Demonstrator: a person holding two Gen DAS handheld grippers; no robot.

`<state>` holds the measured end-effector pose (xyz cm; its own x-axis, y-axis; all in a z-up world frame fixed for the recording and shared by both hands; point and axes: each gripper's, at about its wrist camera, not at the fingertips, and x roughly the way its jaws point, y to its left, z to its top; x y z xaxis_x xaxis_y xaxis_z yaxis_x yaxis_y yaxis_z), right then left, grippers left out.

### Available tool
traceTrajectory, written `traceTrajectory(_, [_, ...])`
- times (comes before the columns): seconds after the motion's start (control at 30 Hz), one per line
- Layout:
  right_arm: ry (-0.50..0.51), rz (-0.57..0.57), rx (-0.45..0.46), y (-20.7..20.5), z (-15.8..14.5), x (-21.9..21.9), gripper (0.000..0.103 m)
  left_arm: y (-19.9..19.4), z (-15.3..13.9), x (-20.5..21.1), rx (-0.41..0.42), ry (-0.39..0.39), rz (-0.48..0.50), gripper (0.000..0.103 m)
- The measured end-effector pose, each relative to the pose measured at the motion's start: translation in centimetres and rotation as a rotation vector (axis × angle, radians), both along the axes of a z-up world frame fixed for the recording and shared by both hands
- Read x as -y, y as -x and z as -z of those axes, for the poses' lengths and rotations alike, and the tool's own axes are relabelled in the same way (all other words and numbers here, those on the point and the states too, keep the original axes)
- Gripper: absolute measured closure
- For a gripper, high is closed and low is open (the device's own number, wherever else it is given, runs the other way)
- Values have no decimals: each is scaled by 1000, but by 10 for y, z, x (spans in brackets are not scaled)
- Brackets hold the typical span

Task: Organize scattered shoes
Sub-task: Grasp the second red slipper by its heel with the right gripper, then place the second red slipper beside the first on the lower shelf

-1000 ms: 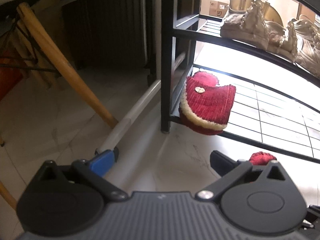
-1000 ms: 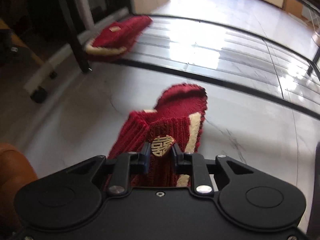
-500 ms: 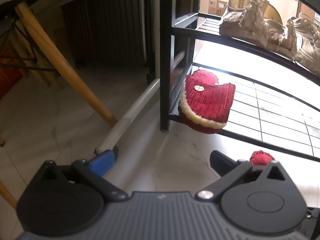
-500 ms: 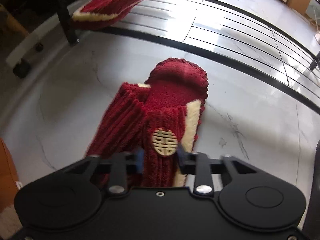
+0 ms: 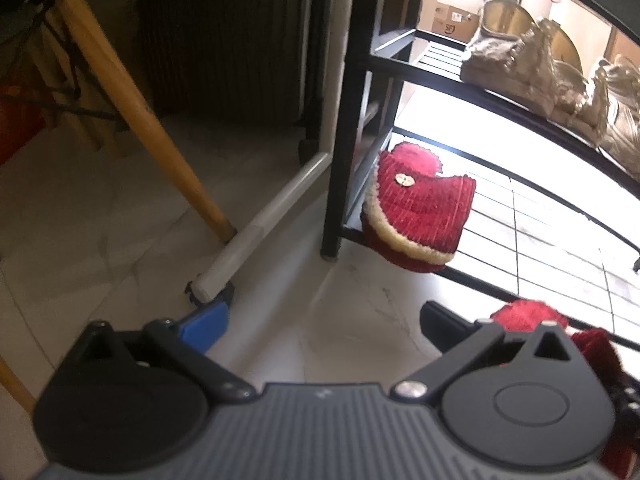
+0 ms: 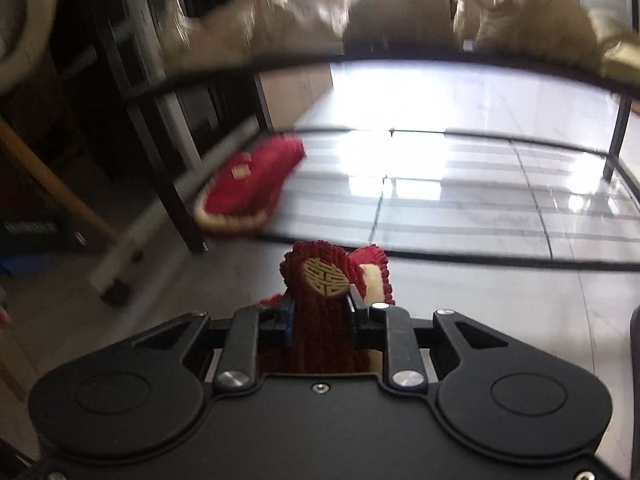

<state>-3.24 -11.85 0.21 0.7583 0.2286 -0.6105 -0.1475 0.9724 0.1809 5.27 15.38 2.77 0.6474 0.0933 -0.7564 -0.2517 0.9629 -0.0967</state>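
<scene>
Right hand-held gripper point(image 6: 318, 318), clamped on red knitted slipper w/ gold emblem point(image 6: 324, 304), has risen toward black wire shoe rack point(image 6: 460, 258) — view blurred. Left hand-held gripper point(image 5: 320, 324) wide open, empty.

slipper point(image 6: 320, 312): ribbed red plush cloth | floor point(image 5: 352, 320): glossy marble | rack point(image 5: 340, 120): matt black metal

Looks like a home's entry area. Black wire shoe rack point(image 5: 404, 52) standing on marble floor tiles point(image 5: 120, 216), red slippers point(image 5: 416, 208) on its bottom shelf. Left of the rack, a wooden chair leg point(image 5: 136, 108).
</scene>
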Motion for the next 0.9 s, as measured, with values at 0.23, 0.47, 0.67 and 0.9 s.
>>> traceTrajectory(0.23, [-43, 42, 101, -34, -24, 6, 82, -1, -3, 0, 11, 18, -1, 1])
traceTrajectory(0.47, [110, 76, 220, -124, 8, -24, 82, -1, -2, 0, 21, -9, 6, 1])
traceTrajectory(0.67, [62, 141, 250, -170, 41, -44, 82, -11, 0, 0, 5, 39, 15, 1])
traceTrajectory(0.9, [145, 180, 232, -204, 85, -60, 81, -16, -1, 2, 2, 68, 27, 1])
